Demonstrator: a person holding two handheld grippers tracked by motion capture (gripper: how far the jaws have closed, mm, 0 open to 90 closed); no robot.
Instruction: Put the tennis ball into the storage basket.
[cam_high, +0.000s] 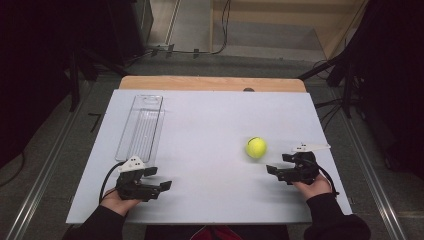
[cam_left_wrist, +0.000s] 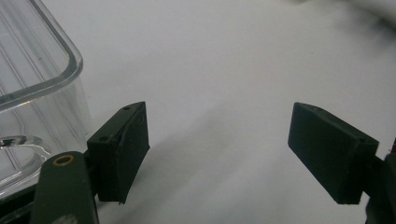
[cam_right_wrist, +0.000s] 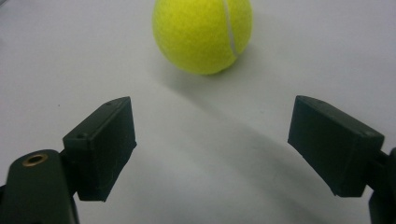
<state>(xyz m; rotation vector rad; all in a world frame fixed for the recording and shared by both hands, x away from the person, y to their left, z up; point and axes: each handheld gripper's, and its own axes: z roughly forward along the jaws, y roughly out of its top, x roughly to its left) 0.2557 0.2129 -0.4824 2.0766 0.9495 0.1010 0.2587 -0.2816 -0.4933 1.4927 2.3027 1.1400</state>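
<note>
Right gripper (cam_right_wrist: 212, 144) spread wide, nothing pinched, aimed squarely at the tennis ball (cam_right_wrist: 202, 33) just ahead: presumably lined up for a grab. Left gripper (cam_left_wrist: 217, 151) likewise spread and empty, parked well left of the ball, just beside the clear plastic tray (cam_high: 140, 127), likely the drop spot. Bare white tabletop (cam_high: 210, 130) between ball and tray, no obstacle.

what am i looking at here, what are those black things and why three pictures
A person sits at a white table holding hand-operated tongs in each hand: the left tongs and the right tongs. One picture looks down from above; the other two come from small cameras riding on each tool, looking along its black jaws. On the table lie a yellow tennis ball and a clear plastic tray. Both tongs stand open and hold nothing; the ball lies just ahead of the right ones.
</note>
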